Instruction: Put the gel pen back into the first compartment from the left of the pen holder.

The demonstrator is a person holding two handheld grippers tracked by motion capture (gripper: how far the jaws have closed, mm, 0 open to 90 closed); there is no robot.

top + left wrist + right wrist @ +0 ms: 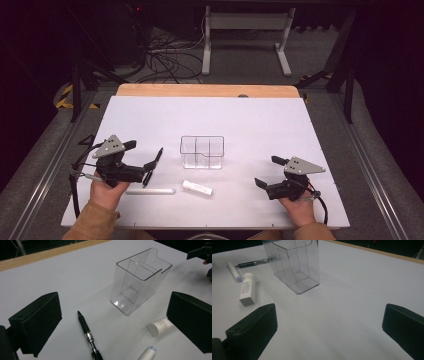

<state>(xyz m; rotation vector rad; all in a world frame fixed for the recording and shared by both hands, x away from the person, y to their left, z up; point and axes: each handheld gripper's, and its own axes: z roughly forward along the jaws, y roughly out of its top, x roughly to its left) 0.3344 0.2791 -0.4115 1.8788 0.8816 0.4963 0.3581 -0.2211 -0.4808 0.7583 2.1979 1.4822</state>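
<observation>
I've got the left claw (145,156) spread wide and holding nothing, low over the white table (150,115). The black pen (88,336) lies flat right between its jaws, tip pointing away from me. Just past the pen stands the clear organizer (140,281), upright. By the claw's right jaw lie a small white tube (160,326) and a white marker (147,353). My right claw (270,172) is spread too, empty, well off to the organizer's other side
</observation>
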